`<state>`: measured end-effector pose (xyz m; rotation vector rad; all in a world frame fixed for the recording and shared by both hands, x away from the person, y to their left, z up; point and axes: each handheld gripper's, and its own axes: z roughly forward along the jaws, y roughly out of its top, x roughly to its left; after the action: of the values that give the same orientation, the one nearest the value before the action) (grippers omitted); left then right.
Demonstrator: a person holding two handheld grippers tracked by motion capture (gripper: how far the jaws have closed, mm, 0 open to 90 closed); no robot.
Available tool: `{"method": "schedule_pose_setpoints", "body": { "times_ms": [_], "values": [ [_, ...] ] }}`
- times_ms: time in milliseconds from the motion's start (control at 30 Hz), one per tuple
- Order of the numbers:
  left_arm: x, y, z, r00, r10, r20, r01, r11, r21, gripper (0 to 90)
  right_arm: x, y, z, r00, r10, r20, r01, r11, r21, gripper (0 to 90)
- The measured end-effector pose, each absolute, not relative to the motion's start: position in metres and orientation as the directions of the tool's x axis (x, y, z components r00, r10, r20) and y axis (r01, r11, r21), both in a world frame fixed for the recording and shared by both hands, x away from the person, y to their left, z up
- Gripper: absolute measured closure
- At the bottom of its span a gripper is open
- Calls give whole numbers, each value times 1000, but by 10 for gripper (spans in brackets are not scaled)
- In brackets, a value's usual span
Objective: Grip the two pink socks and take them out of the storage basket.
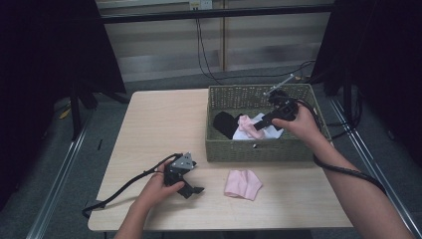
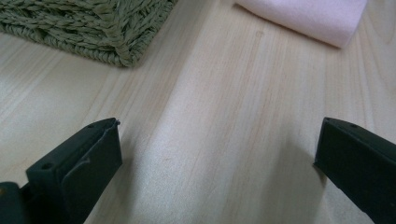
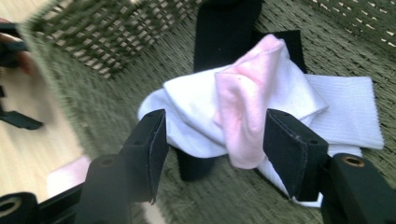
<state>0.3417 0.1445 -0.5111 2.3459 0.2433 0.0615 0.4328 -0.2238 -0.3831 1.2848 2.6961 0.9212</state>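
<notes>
The woven basket (image 1: 263,149) sits on the far right part of the wooden table (image 1: 149,129); inside it lie a black sock (image 1: 225,123), white socks (image 1: 271,132) and a pink sock (image 1: 250,125) draped over the white ones, near the basket's middle; the right gripper (image 1: 265,121) reaches into the basket from its right side, its jaws standing apart with the pink sock (image 3: 243,112) just between and beyond them, the pads not pressing on it; in the right gripper view the black sock (image 3: 226,32) lies behind the pile toward the basket's far wall; a folded pink sock (image 1: 242,183) lies on the table just in front of the basket's near wall; the left gripper (image 1: 191,190) rests on the table well in front of the basket's near left corner, to the left of that folded sock, jaws wide apart over bare wood with nothing between them; the left gripper view shows the basket's corner (image 2: 93,32) and the folded pink sock (image 2: 317,21) ahead.
</notes>
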Motion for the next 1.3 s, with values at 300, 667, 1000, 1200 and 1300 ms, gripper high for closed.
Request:
{"method": "schedule_pose_setpoints", "body": {
  "times_ms": [300,667,1000,1200,1300],
  "values": [
    [342,144,-511,980,195,-30,159,-689,707,0,450,-216,-397,-641,741,197,715,485,504,355],
    [342,144,-511,980,196,-30,159,-689,707,0,465,-213,-406,-638,747,189,718,489,495,341],
    [342,144,-511,980,195,-30,159,-689,707,0,479,-206,-423,-646,745,170,716,512,474,336],
    [342,144,-511,980,196,-30,159,-689,707,0,486,-199,-433,-656,733,177,713,527,463,405],
    [342,144,-511,980,196,-30,159,-689,707,0,487,-197,-439,-672,720,175,708,556,435,469]
  ]
}}
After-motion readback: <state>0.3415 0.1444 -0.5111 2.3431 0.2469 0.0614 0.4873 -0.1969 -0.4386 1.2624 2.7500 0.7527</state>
